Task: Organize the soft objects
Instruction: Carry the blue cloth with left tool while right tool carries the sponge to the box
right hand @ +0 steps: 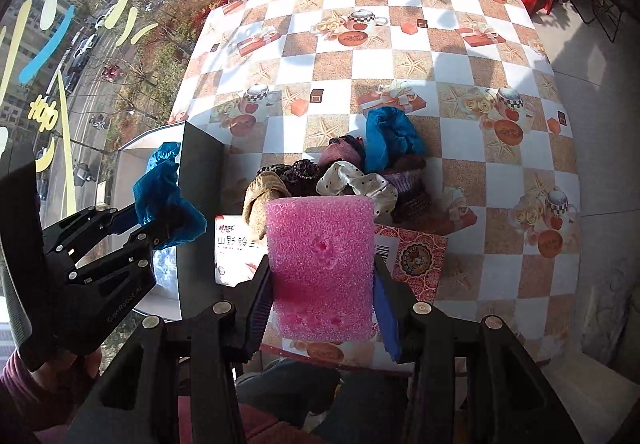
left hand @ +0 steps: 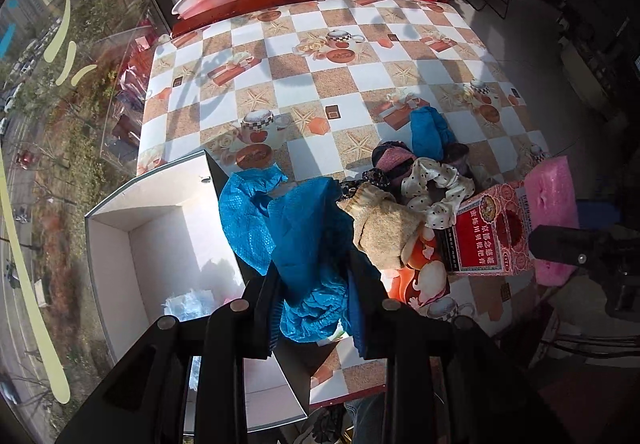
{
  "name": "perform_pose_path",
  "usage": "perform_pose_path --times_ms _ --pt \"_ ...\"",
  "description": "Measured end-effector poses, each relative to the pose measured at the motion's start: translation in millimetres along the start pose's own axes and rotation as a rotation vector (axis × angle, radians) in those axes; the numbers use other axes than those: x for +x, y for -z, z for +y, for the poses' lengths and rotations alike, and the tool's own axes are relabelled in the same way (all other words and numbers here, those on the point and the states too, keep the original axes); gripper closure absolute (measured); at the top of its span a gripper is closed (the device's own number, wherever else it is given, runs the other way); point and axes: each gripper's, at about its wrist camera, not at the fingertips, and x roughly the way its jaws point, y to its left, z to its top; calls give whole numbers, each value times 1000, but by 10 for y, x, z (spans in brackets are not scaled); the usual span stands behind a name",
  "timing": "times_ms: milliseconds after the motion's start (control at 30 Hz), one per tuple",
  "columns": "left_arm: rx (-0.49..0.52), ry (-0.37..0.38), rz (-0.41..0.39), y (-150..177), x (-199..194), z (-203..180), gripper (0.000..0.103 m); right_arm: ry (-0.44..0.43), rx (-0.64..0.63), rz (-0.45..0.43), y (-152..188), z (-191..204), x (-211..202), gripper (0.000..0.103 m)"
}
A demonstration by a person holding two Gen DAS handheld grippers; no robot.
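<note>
Clamped in the left gripper point(left hand: 310, 308): a blue shoe cover point(left hand: 308, 244), hanging at the rim of the white box point(left hand: 120, 220); clamped in the right gripper point(right hand: 320, 308): a pink sponge point(right hand: 320, 264), above the table edge; heaped on the checkered tablecloth point(left hand: 340, 84): scrunchies point(left hand: 432, 180) and a knit sock point(left hand: 384, 228); likely risk: trailing cover snagging on the box wall and spilling outside.

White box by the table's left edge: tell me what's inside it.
Inside the white box, mostly bare white walls and floor show, with a pale crinkled bundle near its front. The left gripper, holding a blue shoe cover, hides the rest.
</note>
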Motion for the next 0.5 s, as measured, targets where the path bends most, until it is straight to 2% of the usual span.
perform_pose_path --times_ms 133,300,500 --pt "-31 -12 9 188 -28 128 72 -13 -61 38 61 269 108 56" --pt "-86 -21 2 341 -77 285 72 -6 -146 40 21 573 119 56" --pt "-189 -40 -19 478 -142 596 72 -2 -250 73 -13 921 207 56"
